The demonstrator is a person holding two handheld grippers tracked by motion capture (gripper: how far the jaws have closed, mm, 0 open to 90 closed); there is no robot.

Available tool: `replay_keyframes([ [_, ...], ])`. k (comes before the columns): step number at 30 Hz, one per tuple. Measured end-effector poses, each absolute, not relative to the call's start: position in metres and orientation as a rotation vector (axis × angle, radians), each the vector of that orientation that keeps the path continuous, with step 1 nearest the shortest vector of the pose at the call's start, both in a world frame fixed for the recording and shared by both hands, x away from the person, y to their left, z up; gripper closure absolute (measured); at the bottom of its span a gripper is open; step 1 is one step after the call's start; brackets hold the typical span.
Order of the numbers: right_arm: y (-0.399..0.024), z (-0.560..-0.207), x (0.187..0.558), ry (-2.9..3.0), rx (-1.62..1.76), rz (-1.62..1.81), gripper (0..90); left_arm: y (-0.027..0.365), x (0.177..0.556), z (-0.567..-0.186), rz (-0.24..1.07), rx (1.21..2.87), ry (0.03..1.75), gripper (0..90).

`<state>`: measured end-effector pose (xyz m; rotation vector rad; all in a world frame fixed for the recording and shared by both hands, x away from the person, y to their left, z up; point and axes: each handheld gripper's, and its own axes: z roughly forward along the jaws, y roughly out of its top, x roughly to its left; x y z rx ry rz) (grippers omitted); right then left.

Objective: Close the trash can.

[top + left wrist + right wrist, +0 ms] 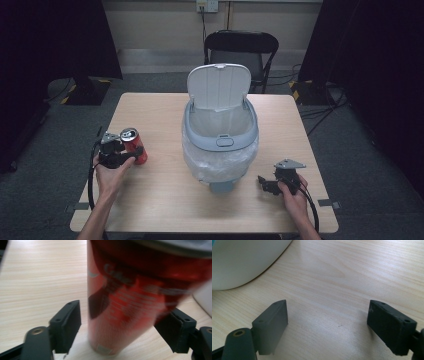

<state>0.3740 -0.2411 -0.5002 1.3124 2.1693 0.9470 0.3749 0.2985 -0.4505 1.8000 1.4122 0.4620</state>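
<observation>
The fingers [66,326] of the left gripper [120,332] are seen spread to either side of a red can [130,305]. In the left gripper view a narrow gap is visible between one finger and the can wall; at the other finger, contact cannot be confirmed because the can is blurred. The can is standing on the counter [37,277], tilted in that view. In the high view the can [134,145] is located near the counter's left edge, between the left gripper's [131,155] fingers, with its silver top facing up. The gripper is held by the left hand [110,175], and a black cable [91,180] is trailed from it toward the counter's near edge.

The fingers [272,325] of the right gripper [329,325] are spread wide with nothing between them; bare wood counter [352,270] is seen in the gap. A white curved wall of the bin [242,260] is seen at the upper left of the right gripper view, apart from the fingers. In the high view the right gripper [265,185] is held by the right hand [295,197] low over the counter [160,200], just right of the bin's base, with a grey plate [289,164] on top.

The bin [220,142] is placed at the counter's centre. Its lid [218,86] is raised upright at the back, and a clear bag liner [200,160] is draped over its sides. A black chair [241,50] is positioned behind the counter.
</observation>
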Motion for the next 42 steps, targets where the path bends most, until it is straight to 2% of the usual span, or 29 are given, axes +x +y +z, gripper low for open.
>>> replay_keyframes([
  [12, -0.241, -0.500, 0.374, 2.173, 1.307, 0.950, 15.6, 0.305, 0.411, -0.448, 0.557, 1.772, 1.399, 28.3],
  [14, -0.241, -0.500, 0.374, 2.177, 1.307, 0.952, 15.5, 0.306, 0.416, -0.451, 0.534, 1.769, 1.393, 32.0],
  [18, -0.241, -0.500, 0.375, 2.180, 1.306, 0.953, 15.6, 0.304, 0.422, -0.457, 0.547, 1.776, 1.402, 33.6],
  [29, -0.241, -0.500, 0.375, 2.181, 1.307, 0.952, 15.1, 0.296, 0.429, -0.469, 0.577, 1.853, 1.395, 34.1],
  [42, -0.239, -0.500, 0.375, 2.176, 1.310, 0.946, 14.7, 0.300, 0.422, -0.459, 0.576, 1.795, 1.391, 34.3],
])
